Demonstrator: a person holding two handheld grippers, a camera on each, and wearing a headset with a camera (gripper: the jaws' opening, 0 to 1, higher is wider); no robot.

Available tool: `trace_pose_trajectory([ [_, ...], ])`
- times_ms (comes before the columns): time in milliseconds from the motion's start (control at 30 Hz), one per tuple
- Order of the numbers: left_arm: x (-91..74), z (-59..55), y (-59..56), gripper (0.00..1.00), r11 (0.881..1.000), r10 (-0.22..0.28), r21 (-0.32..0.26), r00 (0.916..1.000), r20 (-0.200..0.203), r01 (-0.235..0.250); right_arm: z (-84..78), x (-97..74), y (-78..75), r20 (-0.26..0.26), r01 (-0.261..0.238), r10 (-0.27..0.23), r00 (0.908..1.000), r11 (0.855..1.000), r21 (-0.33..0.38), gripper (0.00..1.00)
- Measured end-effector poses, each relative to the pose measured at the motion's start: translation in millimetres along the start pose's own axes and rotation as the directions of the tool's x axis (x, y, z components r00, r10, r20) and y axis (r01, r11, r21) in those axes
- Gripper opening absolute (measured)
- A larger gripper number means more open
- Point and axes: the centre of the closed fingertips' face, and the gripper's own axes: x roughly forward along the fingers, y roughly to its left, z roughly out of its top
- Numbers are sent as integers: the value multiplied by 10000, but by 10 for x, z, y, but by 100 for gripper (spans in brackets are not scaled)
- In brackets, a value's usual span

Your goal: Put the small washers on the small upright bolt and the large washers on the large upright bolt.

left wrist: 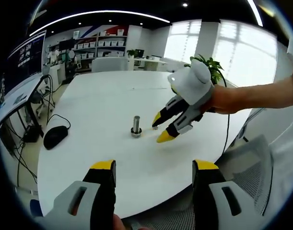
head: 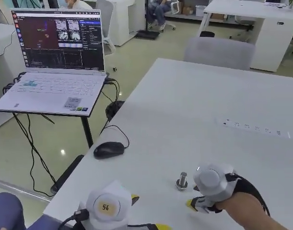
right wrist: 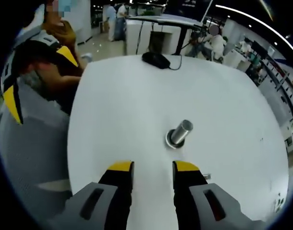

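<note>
One bolt (head: 182, 181) stands upright on its head on the white table (head: 194, 110), near the edge where the person sits. The right gripper (left wrist: 161, 128) hangs just beside the bolt with its yellow tips angled down toward the tabletop. Its jaws are parted with nothing between them, and in the right gripper view the bolt (right wrist: 179, 133) stands just ahead of them. A tiny grey speck (left wrist: 155, 127) lies on the table by those tips, too small to make out. The left gripper (left wrist: 154, 166) is held back at the table's near edge, well apart from the bolt, with its jaws spread wide and empty. A black mouse (head: 108, 150) sits near the table's left edge, its cable trailing off. A white power strip (head: 254, 128) lies further across the table. A lit laptop (head: 60, 62) sits on a stand to the left, and a grey chair (head: 218, 51) is at the far side.
</note>
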Motion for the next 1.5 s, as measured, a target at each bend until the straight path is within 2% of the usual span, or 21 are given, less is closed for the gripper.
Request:
trace_pose_trajectory([
  [67, 28, -10, -21, 64, 9999, -105, 12, 9999, -34, 105, -81, -53, 74, 220, 31, -42, 9998, 9988, 480, 39],
  [167, 72, -29, -50, 64, 9996, -266, 125, 9996, -137, 267, -260, -132, 182, 525, 11, -73, 9986, 9931, 1169, 38],
  [233, 98, -42, -74, 64, 9989, -386, 239, 9989, -254, 392, -402, -175, 267, 527, -157, 70, 9986, 9859, 1668, 38],
  [333, 120, -35, -101, 64, 9979, -534, 353, 9980, -336, 546, -592, -246, 295, 629, 53, -181, 9979, 9800, 1989, 38],
  [433, 157, -44, -111, 64, 9964, -676, 477, 9967, -452, 697, -797, -315, 284, 702, 261, -449, 9965, 9682, 2486, 39],
  [467, 165, -48, -113, 64, 9959, -712, 523, 9962, -497, 738, -865, -352, 272, 788, 347, -588, 9952, 9597, 2789, 39],
  [733, 212, -33, -111, 64, 9923, -865, 822, 9934, -757, 927, -1142, -612, 172, 1429, 784, -1436, 9793, 9190, 3865, 48],
  [933, 243, -25, -142, 64, 9902, -925, 964, 9917, -898, 1011, -1183, -720, 136, 1744, 993, -1912, 9659, 8962, 4325, 55],
  [1033, 249, -25, -159, 64, 9898, -935, 985, 9913, -932, 1026, -1153, -739, 135, 2007, 874, -1975, 9595, 8864, 4545, 57],
  [1167, 269, 1, -175, 66, 9902, -1037, 856, 9915, -783, 1103, -1130, -712, 184, 2064, 735, -1834, 9611, 8906, 4487, 62],
  [1267, 272, 10, -174, 66, 9898, -1002, 936, 9917, -807, 1076, -1091, -710, 214, 2237, 643, -1806, 9578, 8929, 4456, 63],
  [1367, 272, 23, -157, 66, 9908, -944, 905, 9926, -761, 1011, -1079, -708, 218, 2315, 640, -1854, 9550, 8909, 4496, 63],
  [1500, 272, 11, -145, 66, 9914, -897, 885, 9929, -783, 966, -1077, -696, 210, 2410, 632, -1966, 9504, 8809, 4691, 62],
])
